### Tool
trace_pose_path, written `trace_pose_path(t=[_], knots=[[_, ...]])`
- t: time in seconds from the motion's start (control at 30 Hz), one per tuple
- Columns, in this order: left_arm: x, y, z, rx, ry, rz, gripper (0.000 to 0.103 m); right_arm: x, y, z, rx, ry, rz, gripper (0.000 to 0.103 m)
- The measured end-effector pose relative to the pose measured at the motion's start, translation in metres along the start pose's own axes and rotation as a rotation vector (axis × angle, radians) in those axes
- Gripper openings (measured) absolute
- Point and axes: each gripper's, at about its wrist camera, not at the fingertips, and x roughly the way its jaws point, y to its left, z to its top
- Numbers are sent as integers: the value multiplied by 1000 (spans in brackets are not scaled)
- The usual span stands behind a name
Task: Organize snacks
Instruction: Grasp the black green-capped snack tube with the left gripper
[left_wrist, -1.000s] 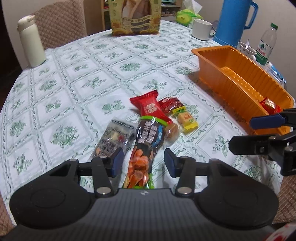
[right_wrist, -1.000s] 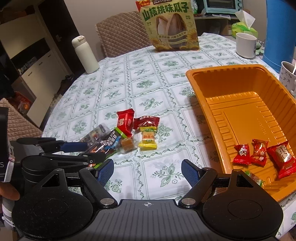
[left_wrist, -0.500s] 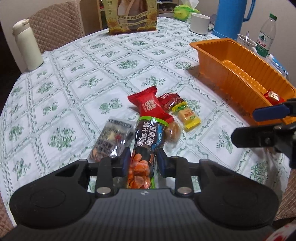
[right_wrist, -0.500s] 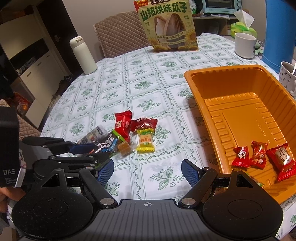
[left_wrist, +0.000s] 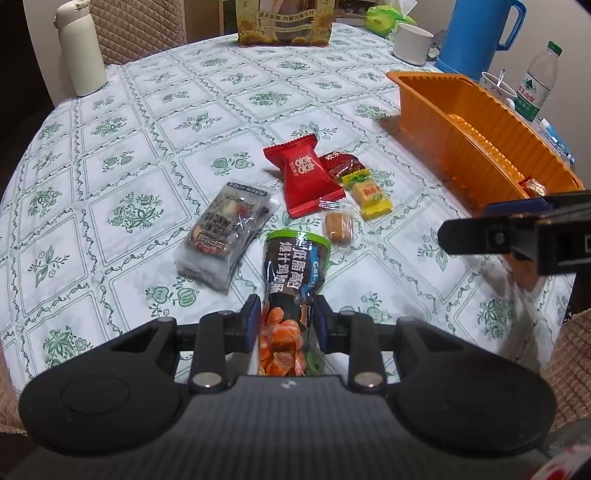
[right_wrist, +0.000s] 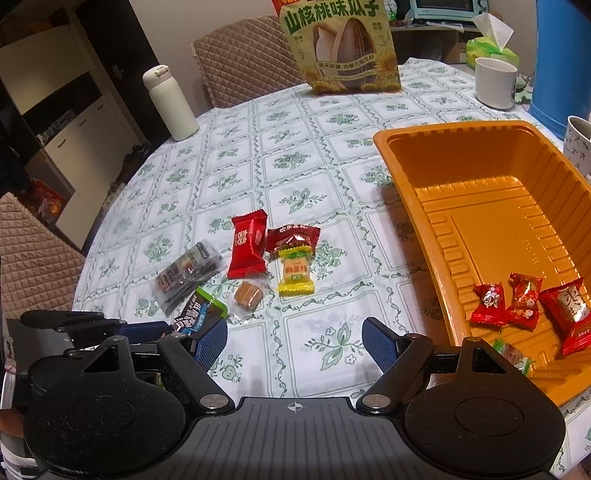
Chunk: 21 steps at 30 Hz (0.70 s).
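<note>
My left gripper (left_wrist: 286, 321) is shut on the near end of a long dark snack pack (left_wrist: 295, 266) with a green top, held apart from the pile. Behind it on the tablecloth lie a red packet (left_wrist: 304, 175), a dark red candy (left_wrist: 341, 166), a yellow candy (left_wrist: 369, 195), a small brown cake (left_wrist: 338, 227) and a clear nut pack (left_wrist: 225, 236). My right gripper (right_wrist: 295, 345) hangs open over bare cloth, nothing between its fingers. The orange tray (right_wrist: 424, 229) to its right holds several red candies (right_wrist: 524, 302).
A white flask (left_wrist: 79, 48) stands at the far left. At the back are a sunflower seed bag (right_wrist: 340, 48), a white mug (right_wrist: 495, 83) and a blue jug (left_wrist: 476, 37). A water bottle (left_wrist: 537, 81) stands behind the tray. Padded chairs ring the table.
My left jaws have closed on the dark snack pack. The pack has come off the red packet and the brown cake toward me. The right gripper has stayed put.
</note>
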Motion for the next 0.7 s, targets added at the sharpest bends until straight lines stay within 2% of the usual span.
trace_pose_path(t=[0.2,0.47,0.7], knots=[[9,-3,2,22,14,5,32,-1,0,-1,-4,5,4,80],[7,-2,0,18,-1,2,29,1,-1,-3,-2,12,-1,80],[-13,3,-3,-5,-44,7,27,8,2,0,-26,22,11,80]])
